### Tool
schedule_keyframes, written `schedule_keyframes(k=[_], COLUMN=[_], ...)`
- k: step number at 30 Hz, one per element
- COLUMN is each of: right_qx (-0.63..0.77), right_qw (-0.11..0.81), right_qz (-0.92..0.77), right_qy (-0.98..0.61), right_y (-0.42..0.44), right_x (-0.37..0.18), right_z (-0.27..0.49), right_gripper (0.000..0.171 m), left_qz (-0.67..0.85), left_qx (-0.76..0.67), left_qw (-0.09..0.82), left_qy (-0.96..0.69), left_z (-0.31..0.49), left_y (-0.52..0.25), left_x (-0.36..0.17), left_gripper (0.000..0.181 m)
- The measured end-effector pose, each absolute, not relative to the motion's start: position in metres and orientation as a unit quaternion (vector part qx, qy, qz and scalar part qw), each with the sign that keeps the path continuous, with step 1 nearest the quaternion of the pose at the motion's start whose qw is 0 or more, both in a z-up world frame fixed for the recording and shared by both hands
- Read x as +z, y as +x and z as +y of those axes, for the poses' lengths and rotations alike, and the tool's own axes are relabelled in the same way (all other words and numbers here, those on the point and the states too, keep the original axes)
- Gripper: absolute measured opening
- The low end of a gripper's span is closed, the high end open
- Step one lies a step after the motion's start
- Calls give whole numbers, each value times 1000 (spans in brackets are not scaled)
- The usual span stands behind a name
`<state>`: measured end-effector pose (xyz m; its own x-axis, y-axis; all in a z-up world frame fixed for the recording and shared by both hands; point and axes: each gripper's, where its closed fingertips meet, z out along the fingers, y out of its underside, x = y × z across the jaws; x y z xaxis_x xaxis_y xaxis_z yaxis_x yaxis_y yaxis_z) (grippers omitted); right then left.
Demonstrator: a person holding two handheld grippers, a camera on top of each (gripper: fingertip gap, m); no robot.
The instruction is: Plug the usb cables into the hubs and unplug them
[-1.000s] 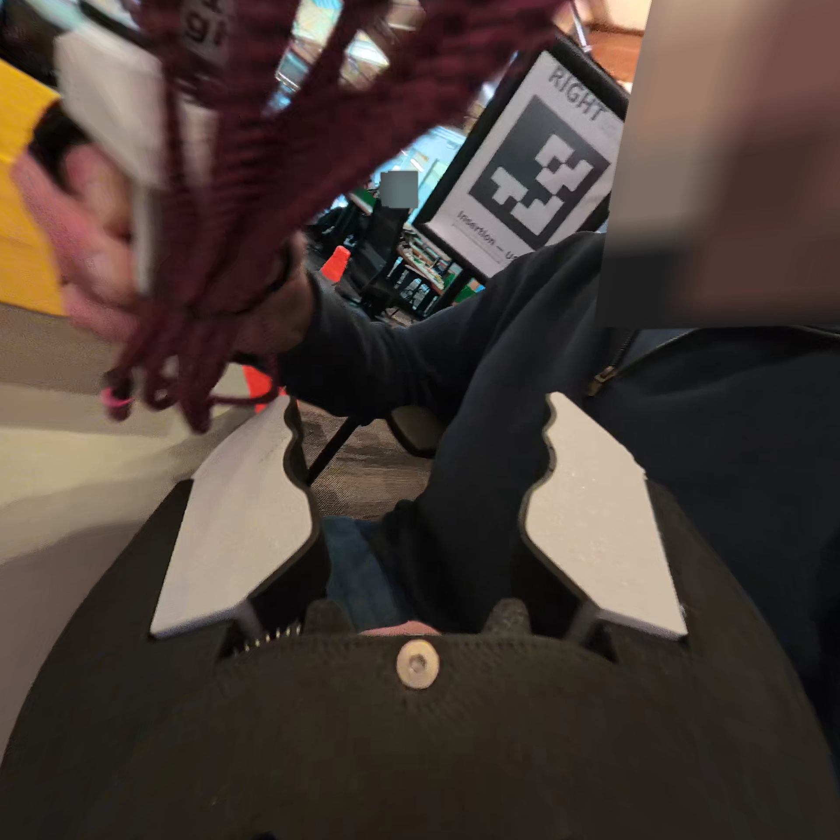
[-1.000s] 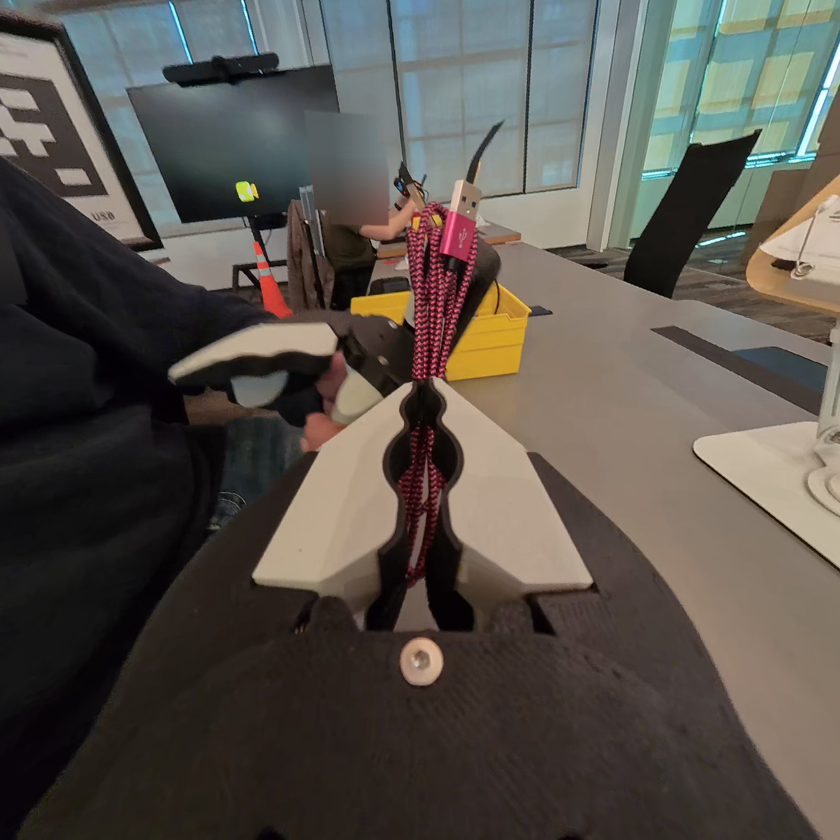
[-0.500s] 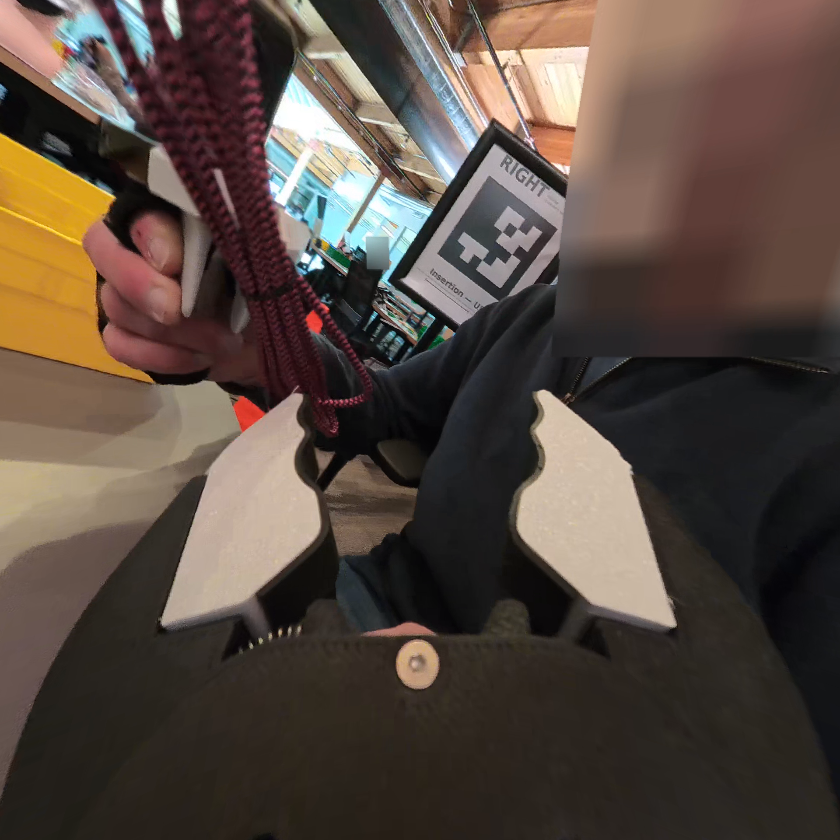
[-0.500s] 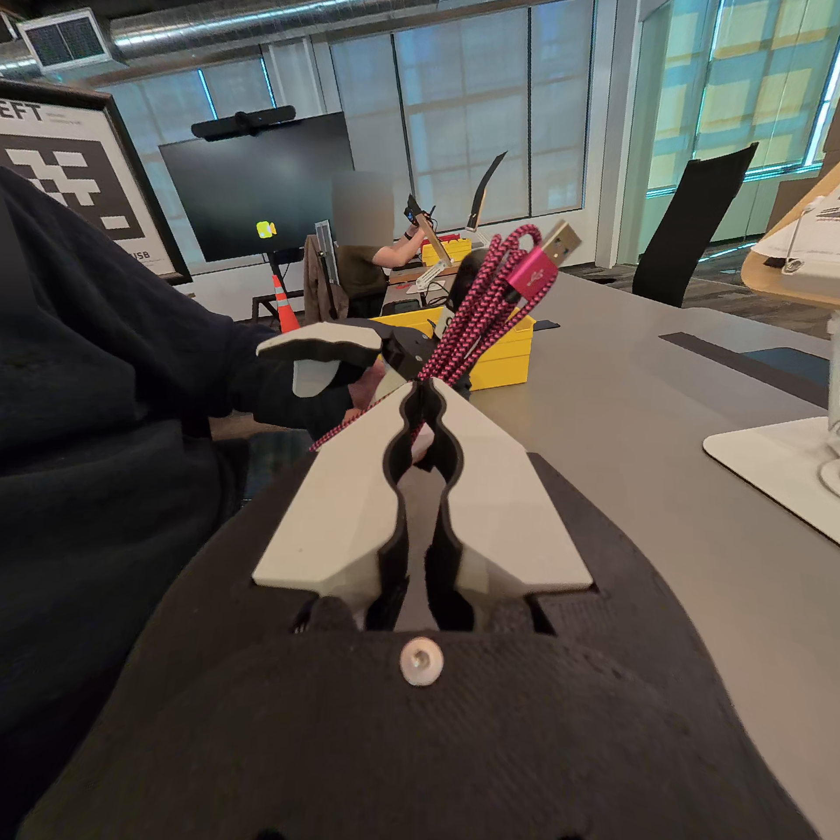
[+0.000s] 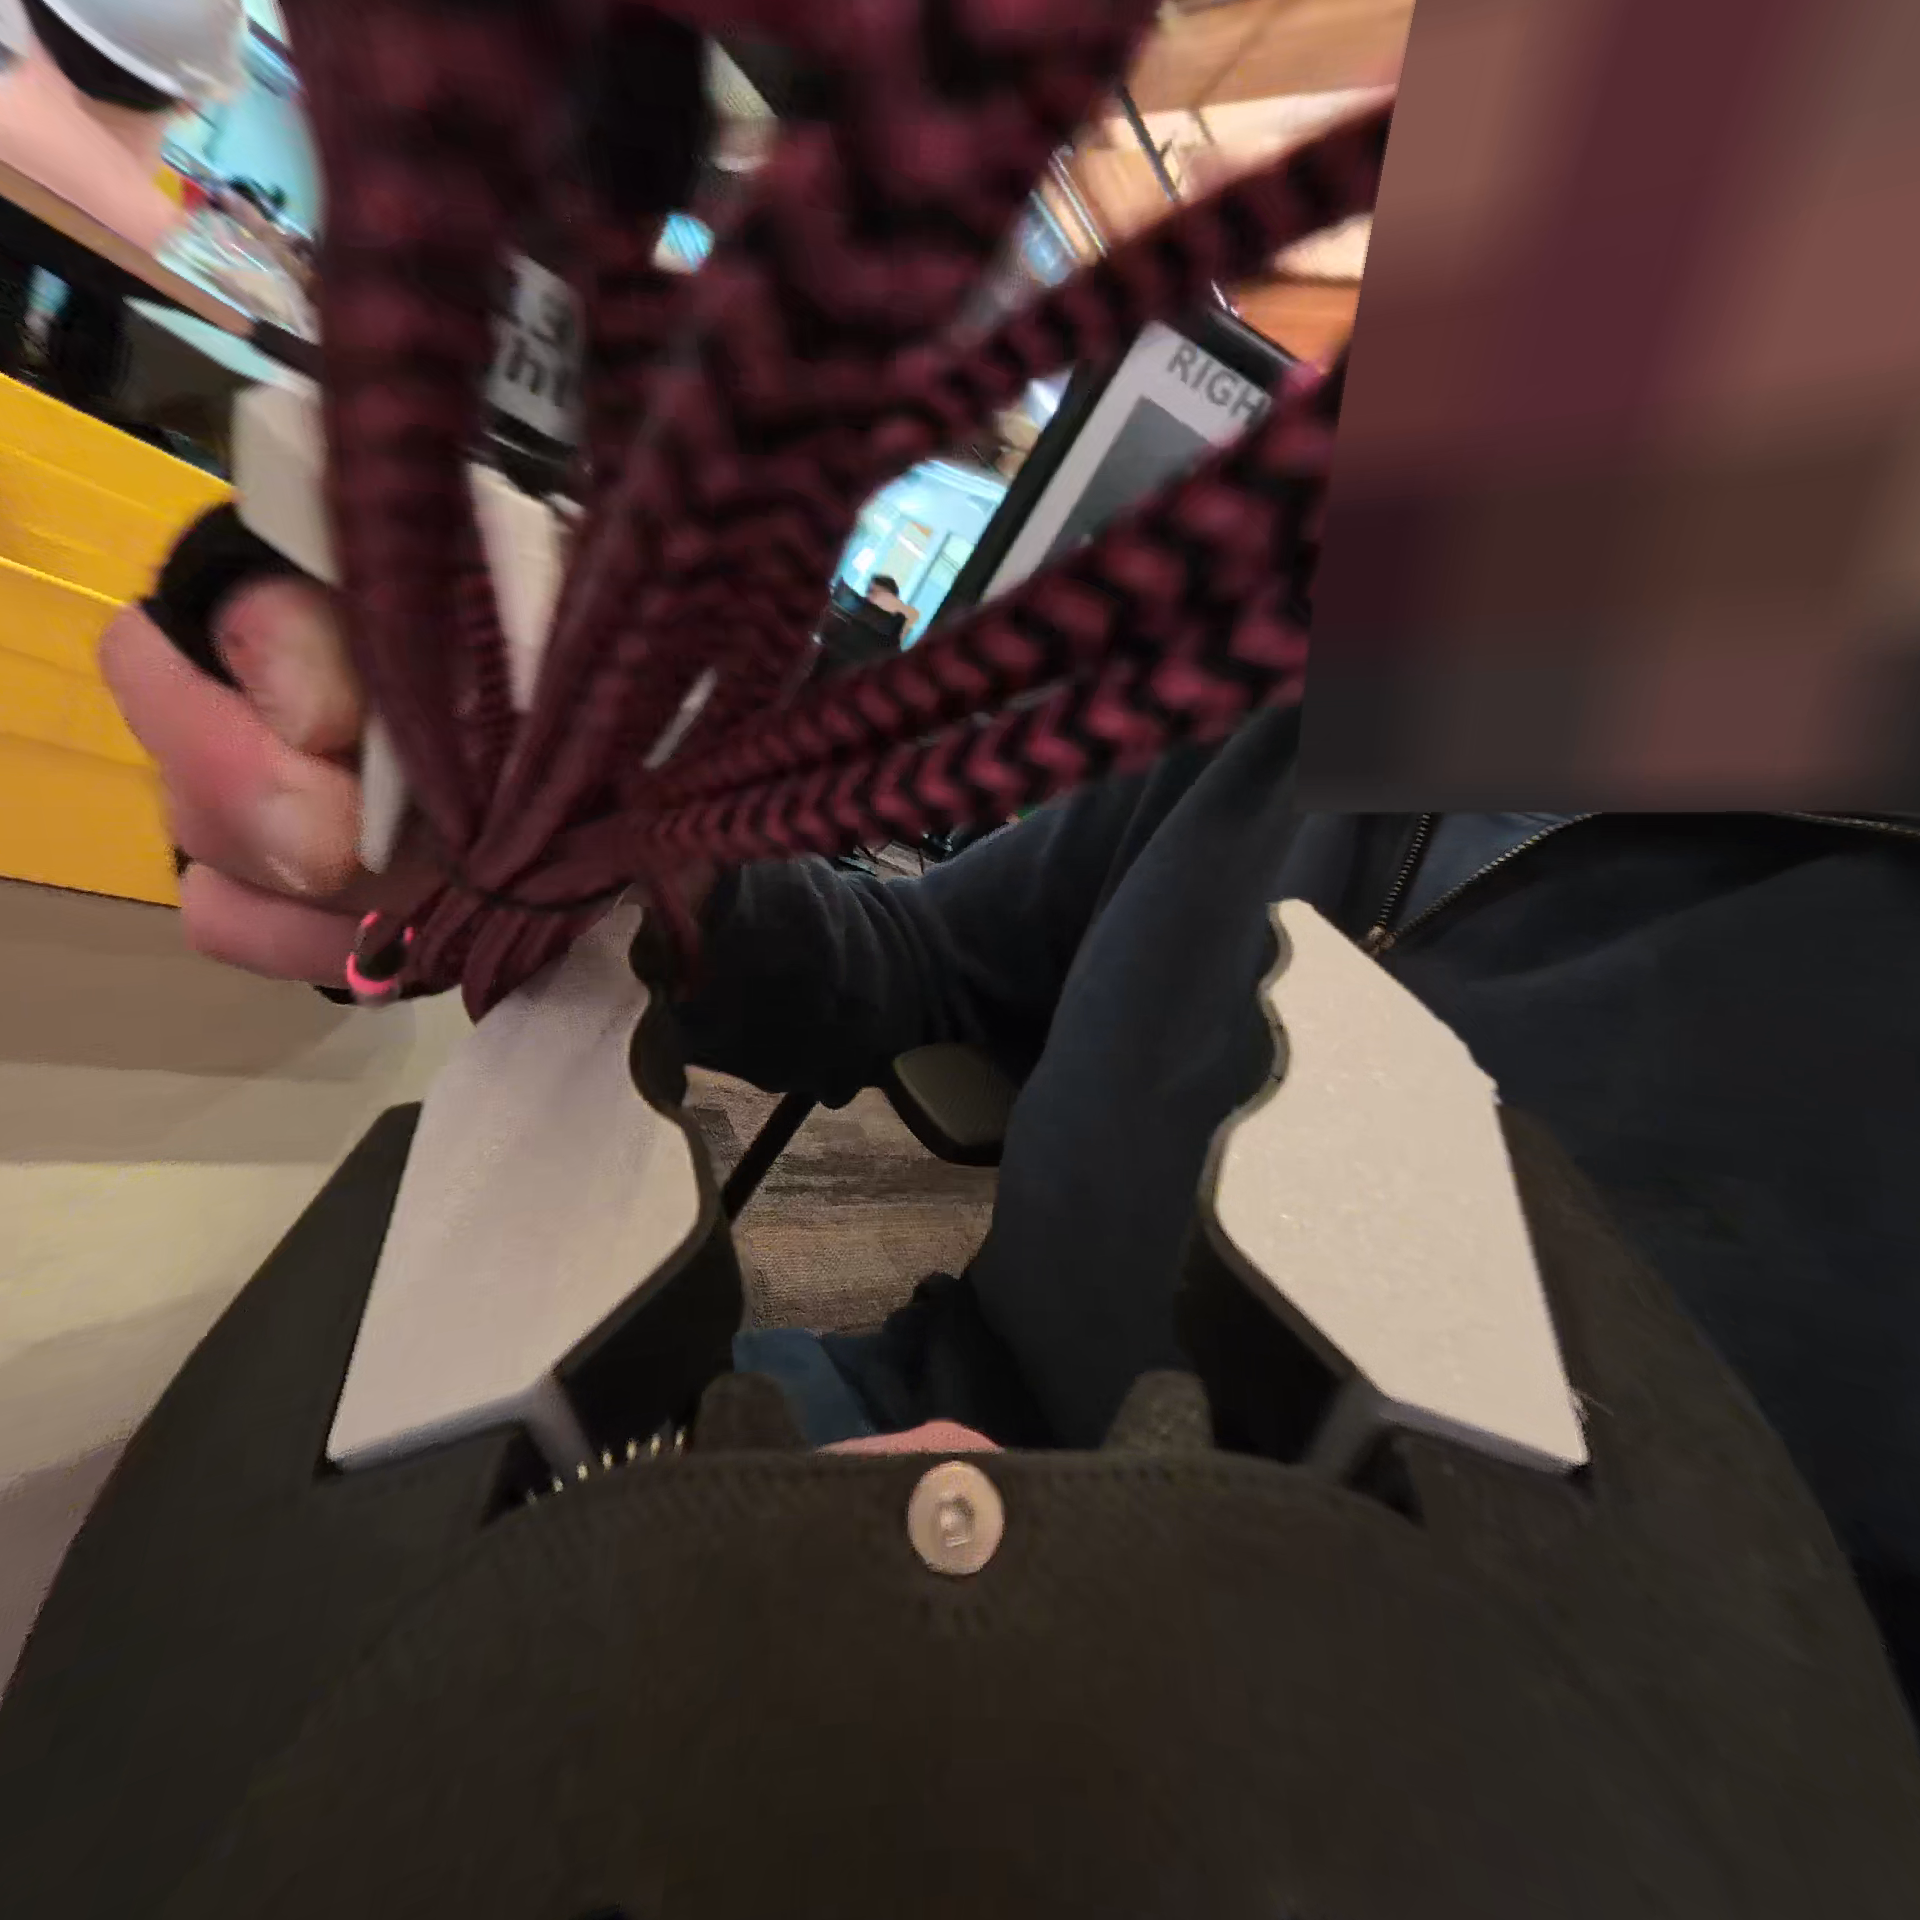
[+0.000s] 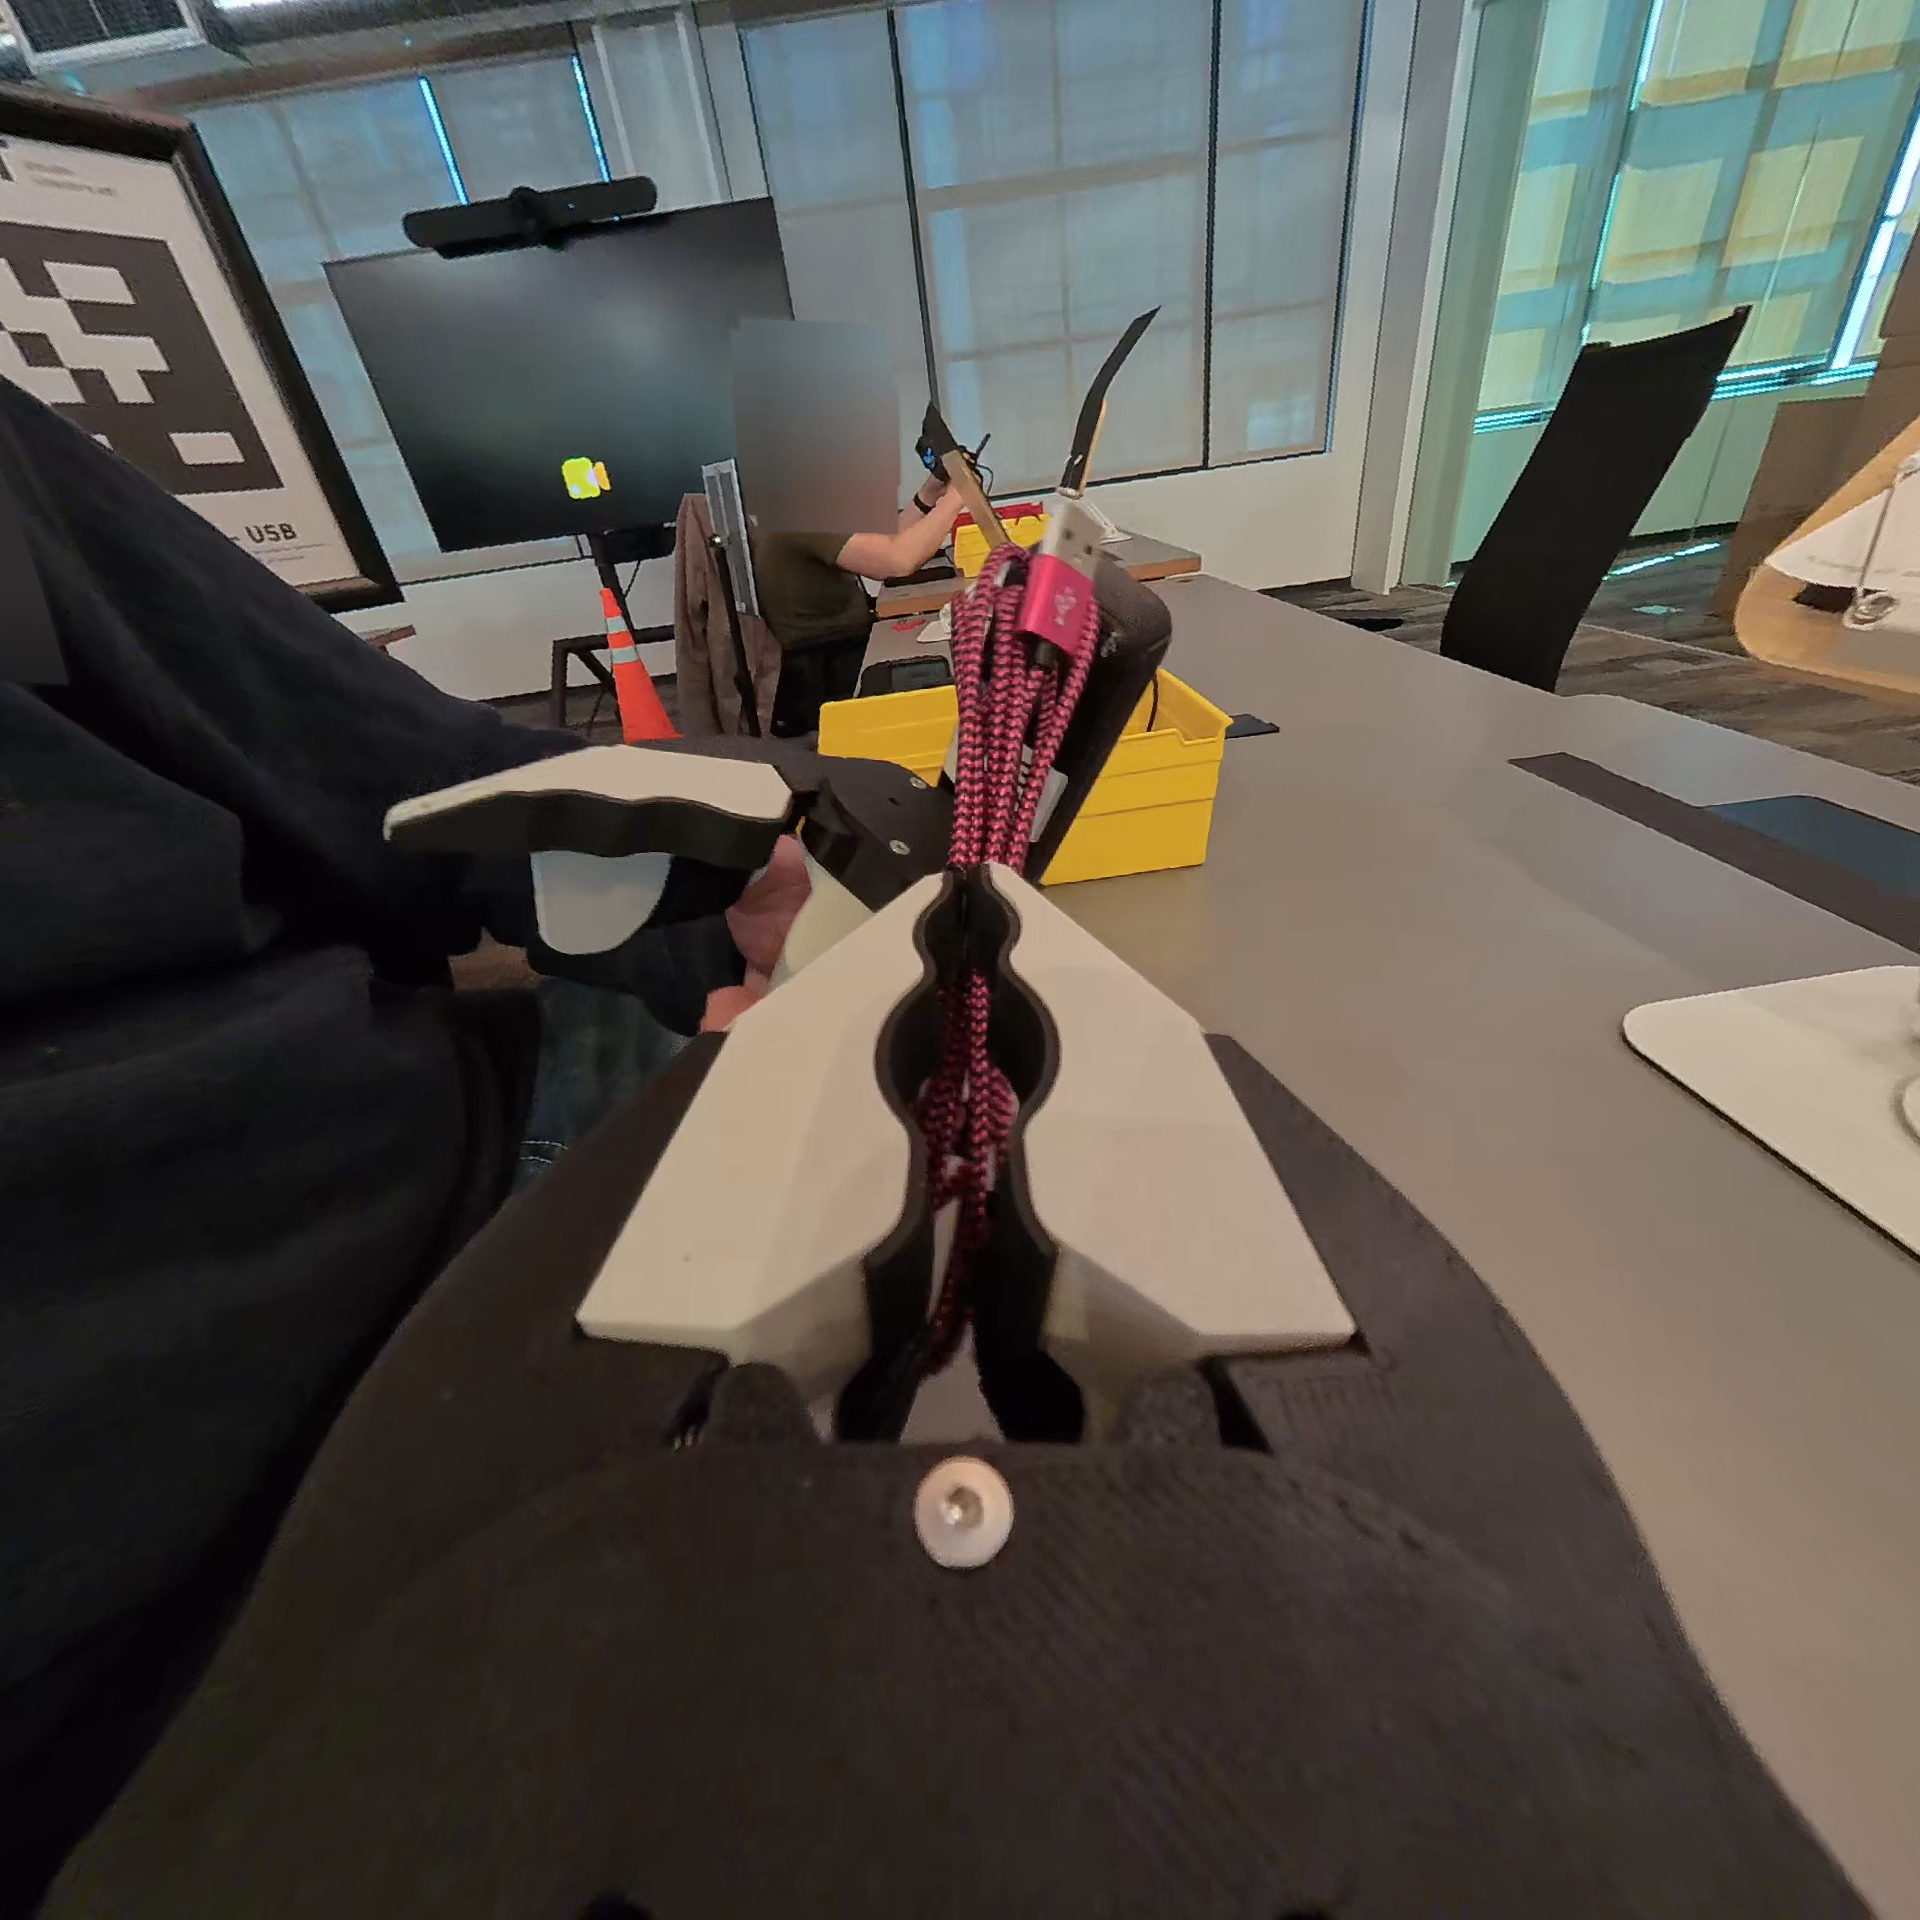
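Observation:
My right gripper (image 6: 968,883) is shut on a bundled pink-and-black braided usb cable (image 6: 987,748). The bundle sticks up past the fingertips, with its pink plug (image 6: 1060,597) at the top. In the left wrist view the same cable bundle (image 5: 727,623) hangs close and blurred, held by the right gripper in a person's hand (image 5: 249,790). My left gripper (image 5: 961,977) is open and empty, pointing at the person's dark jacket; it also shows in the right wrist view (image 6: 592,831), left of the cable. No hub is in view.
A grey table (image 6: 1455,987) runs to the right, with a yellow bin (image 6: 1132,769) behind the cable and a white pad (image 6: 1787,1070) at the right edge. Framed marker boards (image 6: 114,343) stand behind. Another person sits at a far table. The left gripper's tips are roughly 7 centimetres from the right gripper's.
The right gripper has swung the cable bundle back upright from a rightward tilt. In the left wrist view the bundle has come much closer and lower, just above the left finger.

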<state>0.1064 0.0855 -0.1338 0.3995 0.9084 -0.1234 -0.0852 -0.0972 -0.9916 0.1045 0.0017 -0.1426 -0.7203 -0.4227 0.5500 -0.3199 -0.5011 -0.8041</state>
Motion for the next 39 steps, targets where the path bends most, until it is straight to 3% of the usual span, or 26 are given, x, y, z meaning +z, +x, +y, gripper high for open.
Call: schedule_keyframes(k=[14,23,26,29,32,36,39], right_qx=[400,372,375,380,385,393,399], right_qw=[580,585,571,565,563,559,560], right_qz=[-374,-352,-342,-348,-356,-360,-361], right_qy=[-604,-629,-645,-645,-639,-635,-630], right_y=[111,126,128,120,109,101,104], right_x=[-127,-130,-136,-134,-130,-127,-122], right_z=[69,84,91,92,91,88,83], right_gripper=[0,0,0,0,0,0,0], left_qz=[470,478,481,494,506,476,510], left_qx=[-796,-773,-748,-664,-639,-669,-632], left_qw=[57,78,112,182,190,206,250], left_qy=[-378,-410,-444,-531,-547,-532,-527], left_z=[17,29,33,48,44,45,52], left_y=[121,109,107,128,141,153,152], left_x=[-139,-143,-147,-176,-185,-175,-180], left_gripper=[115,95,79,101,83,27,21])
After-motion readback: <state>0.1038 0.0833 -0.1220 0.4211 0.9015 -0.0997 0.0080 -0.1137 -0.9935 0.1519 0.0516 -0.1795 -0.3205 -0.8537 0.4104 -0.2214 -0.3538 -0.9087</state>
